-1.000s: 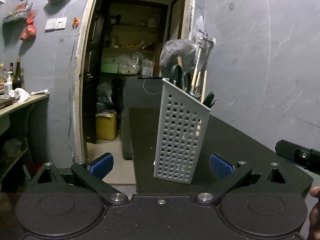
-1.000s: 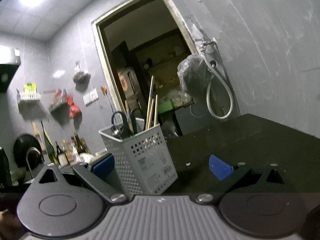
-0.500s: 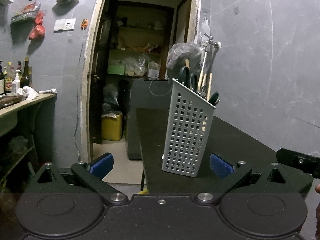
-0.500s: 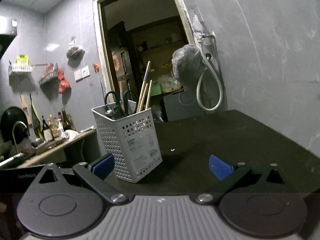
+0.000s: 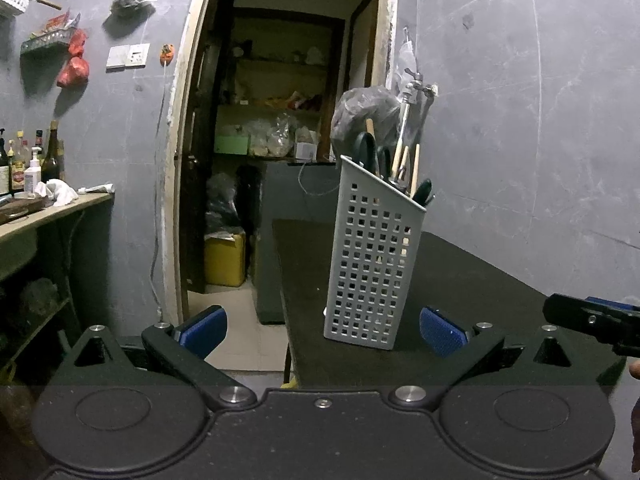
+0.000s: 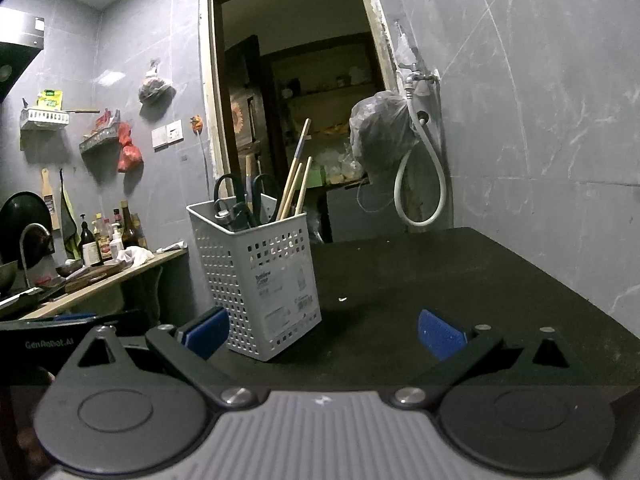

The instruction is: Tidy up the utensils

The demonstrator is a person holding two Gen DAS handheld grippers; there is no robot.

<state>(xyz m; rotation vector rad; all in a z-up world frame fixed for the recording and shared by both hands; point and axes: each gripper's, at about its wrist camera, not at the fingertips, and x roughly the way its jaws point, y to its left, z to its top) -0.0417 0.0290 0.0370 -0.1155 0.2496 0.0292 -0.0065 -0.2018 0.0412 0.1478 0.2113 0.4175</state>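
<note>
A grey perforated utensil holder point(image 5: 372, 260) point(image 6: 260, 280) stands upright on the black table point(image 5: 460, 272) point(image 6: 440, 272). Black-handled scissors point(image 6: 228, 200) and several wooden chopsticks point(image 6: 294, 176) stick out of its top. My left gripper point(image 5: 322, 326) is open, empty, and a short way in front of the holder. My right gripper point(image 6: 322, 328) is open too, with the holder just beyond its left finger. The right gripper's tip point(image 5: 588, 320) shows at the right edge of the left wrist view.
A grey wall with a tap point(image 6: 416, 78), a looped hose point(image 6: 420, 184) and a hanging bag point(image 6: 380, 132) runs along the table's far side. A doorway point(image 5: 280, 120) opens behind. A wooden counter point(image 6: 100, 276) with bottles lies to the left, past the table's edge.
Both grippers have backed away from the holder and levelled out, so it looks smaller and more upright. Both stay open and empty; the holder has not moved.
</note>
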